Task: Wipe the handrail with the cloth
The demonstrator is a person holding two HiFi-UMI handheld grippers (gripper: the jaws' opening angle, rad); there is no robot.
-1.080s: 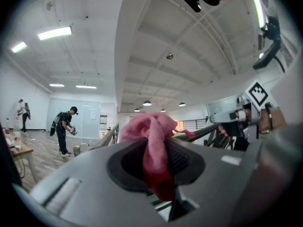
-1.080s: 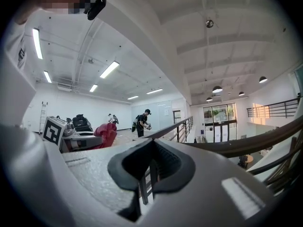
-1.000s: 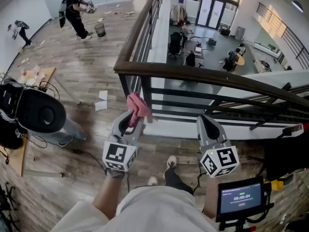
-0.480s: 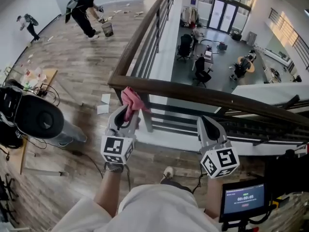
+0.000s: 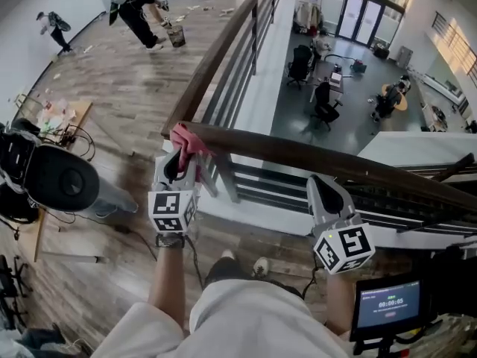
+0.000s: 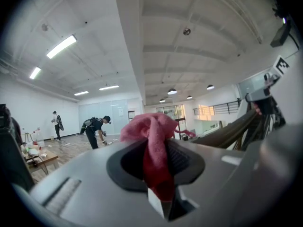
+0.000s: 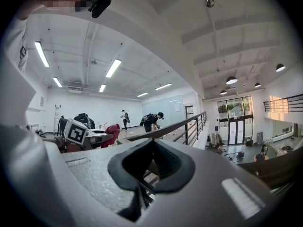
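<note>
A dark brown wooden handrail (image 5: 313, 157) runs across the head view and turns a corner at the left, then leads away up the frame. My left gripper (image 5: 177, 168) is shut on a pink cloth (image 5: 185, 139), and the cloth rests at that corner of the rail. In the left gripper view the pink cloth (image 6: 154, 148) bunches up between the shut jaws. My right gripper (image 5: 326, 192) is shut on nothing, just below the rail to the right. In the right gripper view the handrail (image 7: 165, 130) passes beyond the jaws.
Black metal bars (image 5: 246, 174) stand under the rail, with a lower floor of desks and chairs (image 5: 326, 103) beyond. A black round device (image 5: 52, 181) sits at the left. A person (image 5: 145, 10) bends over far off on the wooden floor. A screen (image 5: 389, 304) hangs at lower right.
The cloth in my left gripper has gone from below the rail up and left to the rail's corner. The rail sits nearer both grippers now.
</note>
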